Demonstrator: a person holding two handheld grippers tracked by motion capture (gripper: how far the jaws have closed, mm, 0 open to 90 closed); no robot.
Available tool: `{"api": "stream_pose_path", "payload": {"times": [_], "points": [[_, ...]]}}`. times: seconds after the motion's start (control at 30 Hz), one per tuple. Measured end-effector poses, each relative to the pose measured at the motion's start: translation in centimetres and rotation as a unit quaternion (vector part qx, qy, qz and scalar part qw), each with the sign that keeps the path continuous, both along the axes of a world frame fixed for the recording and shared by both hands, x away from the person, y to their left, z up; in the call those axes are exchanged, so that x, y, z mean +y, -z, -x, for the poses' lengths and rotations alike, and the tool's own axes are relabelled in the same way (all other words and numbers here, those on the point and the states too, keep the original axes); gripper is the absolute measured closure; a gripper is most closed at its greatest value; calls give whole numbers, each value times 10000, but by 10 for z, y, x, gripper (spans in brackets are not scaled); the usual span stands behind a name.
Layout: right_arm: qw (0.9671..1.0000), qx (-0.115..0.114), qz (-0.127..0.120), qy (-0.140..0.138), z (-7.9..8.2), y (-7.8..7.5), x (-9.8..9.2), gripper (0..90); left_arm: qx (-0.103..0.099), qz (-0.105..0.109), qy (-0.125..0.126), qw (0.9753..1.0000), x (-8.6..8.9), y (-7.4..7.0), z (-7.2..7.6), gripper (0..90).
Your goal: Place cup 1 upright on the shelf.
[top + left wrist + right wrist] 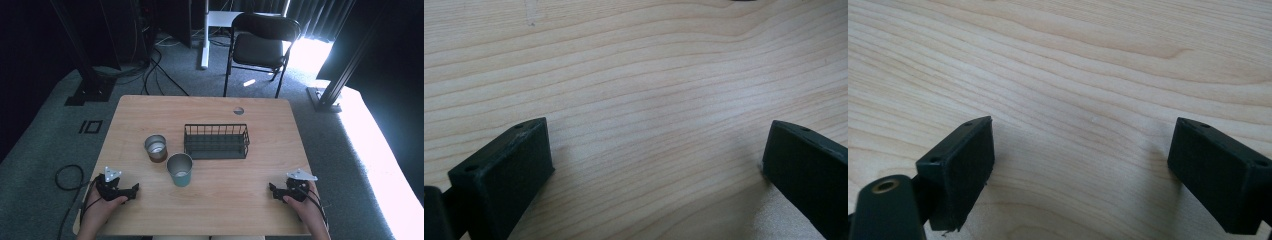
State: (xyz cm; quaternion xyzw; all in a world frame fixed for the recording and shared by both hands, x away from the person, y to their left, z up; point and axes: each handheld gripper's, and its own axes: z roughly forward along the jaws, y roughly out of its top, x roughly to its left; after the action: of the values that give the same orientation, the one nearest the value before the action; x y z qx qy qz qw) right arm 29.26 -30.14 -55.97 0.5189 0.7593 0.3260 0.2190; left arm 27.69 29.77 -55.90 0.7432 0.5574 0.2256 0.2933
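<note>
The left tool [134,189] rests at the near left corner of the light wooden surface [260,200], held in the person's left hand [100,207], and its two black jaws stand wide apart with only bare wood grain between them in the left gripper view [656,160]. The right tool [272,189] lies at the near right, in the right hand [307,207], and its jaws are likewise spread wide over bare wood in the right gripper view [1080,160]. Neither tool holds or touches anything but the surface.

Nearest the left tool stands the teal metal cup [179,169], upright and open-topped, just right of and beyond it (a clear stretch of wood lies between them). Just beside the teal one, a little farther and to the left, stands the brown metal cup with a silver rim [156,148], also upright; whether the two touch I cannot tell. To the right of the brown cup and just beyond the teal one sits the black wire basket [216,141], near the middle of the surface.

The right tool is well apart from all three, with open wood between it and the basket. Beyond the far edge stands a black folding chair [260,47] on the grey carpet [50,125], and a black cable [67,176] loops on the floor at the near left.
</note>
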Motion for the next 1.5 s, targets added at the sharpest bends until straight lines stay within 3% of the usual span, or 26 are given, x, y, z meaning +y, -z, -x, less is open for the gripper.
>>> {"api": "stream_pose_path", "payload": {"times": [0.47, 0.83, 1.27, 1.5], "points": [[9999, -91, -5, -129, 3, -1, 4, 127, 5, -1, 1, 10000, 0, 0, 0, 5], [9975, -156, -72, -684, 2, -7, 25, 127, 4, 0, 0, 10000, 0, 0, 0, 5], [9941, -157, -91, -1073, -4, -10, 51, 124, 3, 1, 0, 10000, 0, 0, 0, 6], [9905, -212, -163, -1351, -7, -13, 66, 123, 3, 0, 1, 10000, 0, 0, 0, 5]]}}
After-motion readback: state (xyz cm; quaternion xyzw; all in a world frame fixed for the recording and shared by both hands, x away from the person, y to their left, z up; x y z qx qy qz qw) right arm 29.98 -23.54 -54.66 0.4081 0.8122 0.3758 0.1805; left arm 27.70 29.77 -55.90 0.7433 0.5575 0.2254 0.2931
